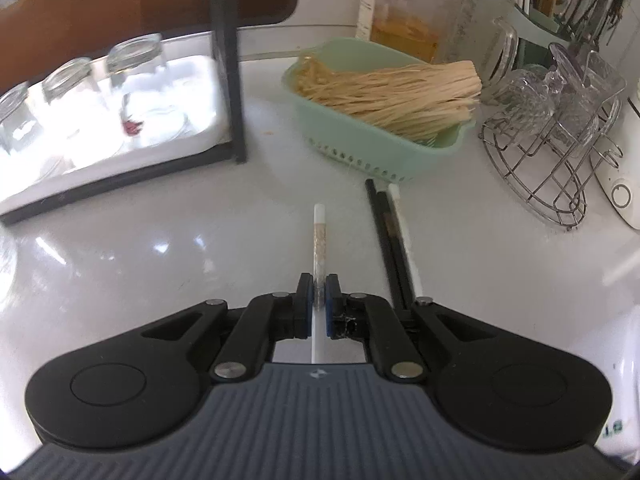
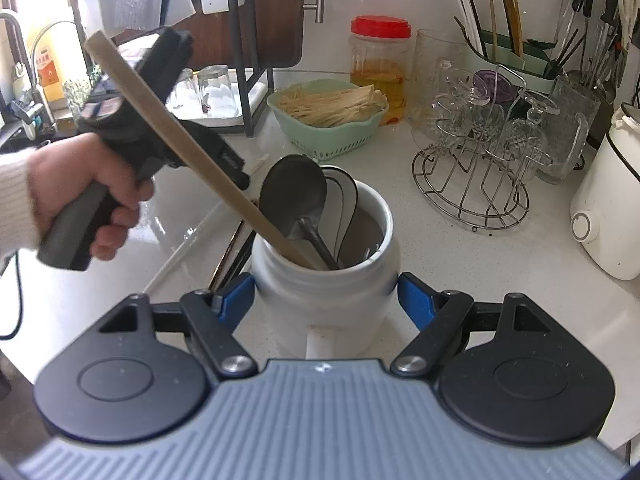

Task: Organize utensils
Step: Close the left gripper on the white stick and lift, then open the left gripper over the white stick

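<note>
Left gripper (image 1: 319,300) angled down at counter (image 1: 160,248), blue pads pinched on white chopstick (image 1: 319,240). Left hand (image 2: 80,196) wrapped round its handle. Right gripper (image 2: 326,300) angled down, fingers pressed against both sides of white crock (image 2: 326,292).

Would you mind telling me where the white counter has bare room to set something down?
The widest bare patch of the white counter lies between the black-framed drying rack, the mint-green basket of pale straws and the loose chopsticks. It is crowded at the back right, around the wire glass stand and red-lidded jar.
</note>
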{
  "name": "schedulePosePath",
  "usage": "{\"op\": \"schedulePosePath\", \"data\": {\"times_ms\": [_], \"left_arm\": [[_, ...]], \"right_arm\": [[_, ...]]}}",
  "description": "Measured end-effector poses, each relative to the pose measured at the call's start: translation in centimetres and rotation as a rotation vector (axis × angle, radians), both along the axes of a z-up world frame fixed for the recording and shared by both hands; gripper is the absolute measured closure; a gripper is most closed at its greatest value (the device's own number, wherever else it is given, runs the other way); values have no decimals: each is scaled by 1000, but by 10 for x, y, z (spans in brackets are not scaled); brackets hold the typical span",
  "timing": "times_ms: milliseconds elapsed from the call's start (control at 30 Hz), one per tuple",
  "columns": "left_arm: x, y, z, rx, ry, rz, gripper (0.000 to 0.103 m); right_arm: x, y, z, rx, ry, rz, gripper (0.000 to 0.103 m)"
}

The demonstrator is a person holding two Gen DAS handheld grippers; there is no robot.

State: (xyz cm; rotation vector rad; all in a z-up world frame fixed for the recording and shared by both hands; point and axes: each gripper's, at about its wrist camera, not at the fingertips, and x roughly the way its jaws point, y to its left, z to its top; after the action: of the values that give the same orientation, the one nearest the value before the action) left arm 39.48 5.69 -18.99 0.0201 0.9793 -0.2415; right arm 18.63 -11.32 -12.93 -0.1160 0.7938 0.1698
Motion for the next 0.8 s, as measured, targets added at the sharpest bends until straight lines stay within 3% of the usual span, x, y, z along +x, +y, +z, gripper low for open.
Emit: {"op": "schedulePosePath", "data": {"times_ms": [433, 633, 733, 800], "left_arm": [[-45, 16, -5, 29, 33, 41, 96], [-47, 22, -5, 28, 25, 54, 95], [-42, 24, -5, 10, 22, 51, 84], [-38, 22, -5, 19, 10, 55, 69]], "right_arm": [[-3, 3, 0, -7, -6, -8, 23], [-5, 4, -2, -13, -21, -4, 23], [-4, 5, -1, -21, -16, -2, 23], [-5, 6, -1, -23, -16, -6, 23]]}}
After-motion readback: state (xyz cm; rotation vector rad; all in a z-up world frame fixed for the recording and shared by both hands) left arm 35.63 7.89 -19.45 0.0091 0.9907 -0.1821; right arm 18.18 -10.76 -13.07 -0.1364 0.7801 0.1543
